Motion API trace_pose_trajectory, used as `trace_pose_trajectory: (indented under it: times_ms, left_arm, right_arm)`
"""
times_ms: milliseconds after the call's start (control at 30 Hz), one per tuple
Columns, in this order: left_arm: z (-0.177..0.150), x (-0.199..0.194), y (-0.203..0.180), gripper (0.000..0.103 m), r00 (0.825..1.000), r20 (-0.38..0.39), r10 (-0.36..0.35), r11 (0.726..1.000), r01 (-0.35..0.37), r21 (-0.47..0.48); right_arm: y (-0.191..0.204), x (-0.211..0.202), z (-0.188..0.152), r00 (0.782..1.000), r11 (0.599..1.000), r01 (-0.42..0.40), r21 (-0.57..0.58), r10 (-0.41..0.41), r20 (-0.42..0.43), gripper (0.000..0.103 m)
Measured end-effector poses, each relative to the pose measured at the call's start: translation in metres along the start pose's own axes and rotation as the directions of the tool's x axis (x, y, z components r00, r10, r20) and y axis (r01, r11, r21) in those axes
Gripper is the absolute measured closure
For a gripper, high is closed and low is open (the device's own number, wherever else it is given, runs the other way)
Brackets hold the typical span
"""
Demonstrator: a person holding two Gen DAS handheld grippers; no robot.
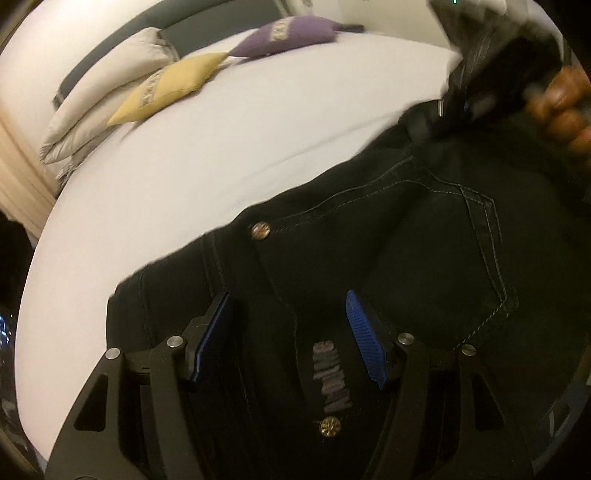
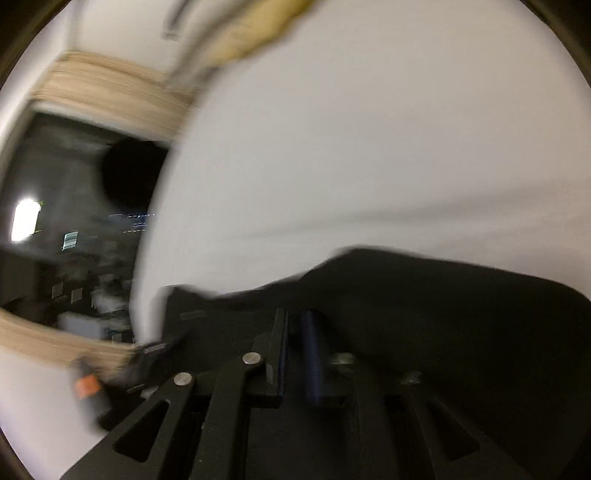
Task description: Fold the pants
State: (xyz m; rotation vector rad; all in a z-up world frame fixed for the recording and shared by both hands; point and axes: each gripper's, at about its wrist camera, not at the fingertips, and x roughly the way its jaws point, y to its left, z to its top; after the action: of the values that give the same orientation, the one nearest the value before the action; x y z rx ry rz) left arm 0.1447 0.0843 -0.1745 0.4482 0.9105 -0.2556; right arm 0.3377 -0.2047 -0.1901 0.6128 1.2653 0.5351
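Black pants [image 1: 388,240] with grey stitching, a back pocket and brass rivets lie on a white bed [image 1: 184,166]. My left gripper [image 1: 288,314] is open, its blue pads straddling the waistband near a label. In the left wrist view the right gripper [image 1: 480,88] and the hand holding it sit blurred at the top right, at the pants' far edge. In the right wrist view my right gripper [image 2: 299,325] has its blue pads nearly together over black cloth [image 2: 443,302]. The view is blurred, and whether cloth is pinched between them does not show.
A yellow cushion [image 1: 170,85], a purple cushion [image 1: 288,35] and stacked white pillows [image 1: 110,99] lie at the head of the bed. A dark window [image 2: 66,221] and beige curtain [image 2: 110,99] stand beyond the bed's edge.
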Motion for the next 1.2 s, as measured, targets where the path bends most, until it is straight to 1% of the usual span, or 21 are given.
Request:
trace_pose_trajectory:
  times_ms: [67,200,267,300,367,467,533,567,600,667,700,733,800,833,900,967,1000,1033,1067,1100,1200]
  left_arm:
    - [-0.004,-0.001,0.003,0.040,1.000,0.009,-0.002,1.000,0.003,-0.029]
    - [-0.016,-0.008,0.013,0.040,0.999,0.037,0.010,0.998,-0.008,-0.065]
    - [-0.023,-0.014,0.013,0.040,0.998,0.055,0.023,0.997,-0.019,-0.076]
    - [-0.025,-0.013,0.013,0.040,0.998,0.056,0.027,0.996,-0.023,-0.087]
    - [-0.027,-0.011,0.014,0.040,0.998,0.052,0.030,0.993,-0.024,-0.113]
    - [-0.025,-0.011,0.012,0.040,0.998,0.049,0.036,0.994,-0.030,-0.109]
    - [-0.032,-0.015,0.009,0.040,0.998,0.054,0.039,0.994,-0.033,-0.102]
    - [-0.033,-0.015,0.011,0.040,0.998,0.056,0.035,0.994,-0.029,-0.106]
    - [-0.035,-0.014,0.013,0.040,0.998,0.059,0.028,0.993,-0.021,-0.116]
    - [-0.036,-0.014,0.014,0.040,0.998,0.060,0.023,0.991,-0.015,-0.133]
    - [-0.037,-0.015,0.012,0.040,0.998,0.060,0.026,0.991,-0.018,-0.133]
    - [-0.038,-0.015,0.010,0.040,0.998,0.059,0.031,0.991,-0.023,-0.132]
    - [-0.037,-0.015,0.008,0.040,0.998,0.057,0.037,0.990,-0.029,-0.135]
    - [-0.037,-0.016,0.006,0.040,0.998,0.055,0.042,0.990,-0.034,-0.140]
    - [-0.037,-0.017,0.004,0.040,0.997,0.049,0.055,0.987,-0.047,-0.153]
    - [-0.026,-0.011,0.005,0.040,0.997,0.038,0.071,0.986,-0.065,-0.153]
    - [-0.024,-0.010,0.004,0.040,0.996,0.030,0.082,0.986,-0.077,-0.148]
    - [-0.022,-0.012,0.002,0.040,0.996,0.023,0.091,0.986,-0.087,-0.144]
    - [-0.021,-0.012,0.001,0.040,0.995,0.015,0.099,0.986,-0.096,-0.140]
    - [-0.020,-0.012,-0.001,0.040,0.994,0.006,0.110,0.985,-0.108,-0.134]
    - [-0.016,-0.010,-0.002,0.040,0.992,-0.016,0.126,0.984,-0.127,-0.124]
  right_arm:
    - [-0.025,-0.002,0.007,0.997,0.996,-0.063,0.070,0.060,0.046,0.103]
    - [-0.052,-0.041,0.008,0.984,0.988,0.023,0.154,-0.050,0.171,0.103]
    - [-0.046,-0.057,0.004,0.977,0.988,0.021,0.151,-0.053,0.207,0.100]
    - [-0.033,-0.063,0.000,0.973,0.993,-0.020,0.113,-0.007,0.229,0.100]
    - [0.003,-0.054,-0.007,0.975,0.993,-0.113,0.016,0.107,0.195,0.100]
    - [0.037,-0.019,-0.016,0.988,0.989,-0.129,-0.077,0.135,0.080,0.078]
    - [0.027,0.006,-0.018,0.996,0.995,-0.086,-0.058,0.088,0.023,0.085]
    - [0.004,0.011,-0.016,0.996,0.996,-0.089,0.005,0.089,0.017,0.103]
    - [-0.014,0.005,-0.015,0.993,0.993,-0.110,0.051,0.108,0.035,0.103]
    - [-0.048,-0.031,-0.015,0.984,0.987,-0.121,0.107,0.105,0.145,0.103]
    - [-0.064,-0.060,-0.020,0.978,0.994,0.007,0.109,-0.029,0.205,0.103]
    - [-0.079,-0.082,-0.025,0.965,0.992,0.052,0.119,-0.080,0.249,0.103]
    - [-0.127,-0.136,-0.050,0.946,0.971,0.021,0.239,-0.097,0.310,0.102]
    - [-0.139,-0.161,-0.064,0.934,0.959,-0.014,0.283,-0.088,0.345,0.097]
    - [-0.138,-0.209,-0.096,0.896,0.973,-0.068,0.220,-0.038,0.442,0.082]
    - [-0.136,-0.224,-0.122,0.894,0.981,-0.098,0.168,0.013,0.449,0.061]
    - [-0.145,-0.229,-0.135,0.902,0.980,-0.076,0.182,-0.010,0.431,0.059]
    - [-0.159,-0.231,-0.147,0.906,0.974,-0.059,0.217,-0.038,0.421,0.059]
    - [-0.179,-0.234,-0.161,0.906,0.961,-0.060,0.271,-0.062,0.420,0.072]
    - [-0.204,-0.238,-0.177,0.899,0.939,-0.101,0.330,-0.055,0.434,0.103]
    - [-0.248,-0.269,-0.220,0.866,0.893,-0.165,0.419,-0.073,0.495,0.103]
